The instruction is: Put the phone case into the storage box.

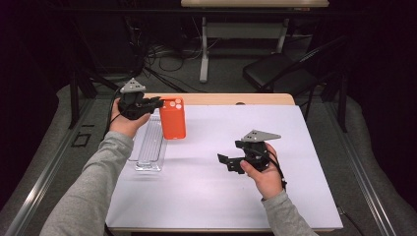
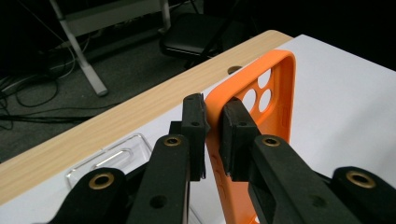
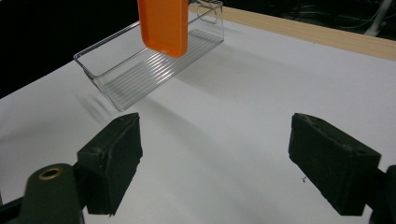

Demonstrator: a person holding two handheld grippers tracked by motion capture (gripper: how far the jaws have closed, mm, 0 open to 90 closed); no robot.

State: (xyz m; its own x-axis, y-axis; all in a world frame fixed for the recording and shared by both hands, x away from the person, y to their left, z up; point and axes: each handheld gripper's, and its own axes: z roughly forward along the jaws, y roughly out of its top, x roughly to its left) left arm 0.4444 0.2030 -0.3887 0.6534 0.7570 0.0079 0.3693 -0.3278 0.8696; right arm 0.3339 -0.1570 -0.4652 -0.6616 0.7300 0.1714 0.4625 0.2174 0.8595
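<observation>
I could read no brand or writing on anything at the table [image 1: 211,196]. My left gripper [image 1: 156,102] was clamped on the edge of the orange case [image 1: 172,118], holding it in the air at the far left of the table, just beside the clear tray [image 1: 148,147]. From the high view the case hung with its long axis running toward and away from me, camera holes at the far end. The left gripper view gave me what that one did not: the hollow inside of the case [image 2: 261,112], its three round holes near the far end, and the pads [image 2: 233,140] pinching one side wall. The right gripper view showed the case's plain rounded lower end [image 3: 164,25] hanging above the tray [image 3: 140,70], clear of its ribbed floor. My right gripper [image 1: 230,162] hovered over the middle of the table, well apart from the case, its jaws wide apart with nothing between them.
</observation>
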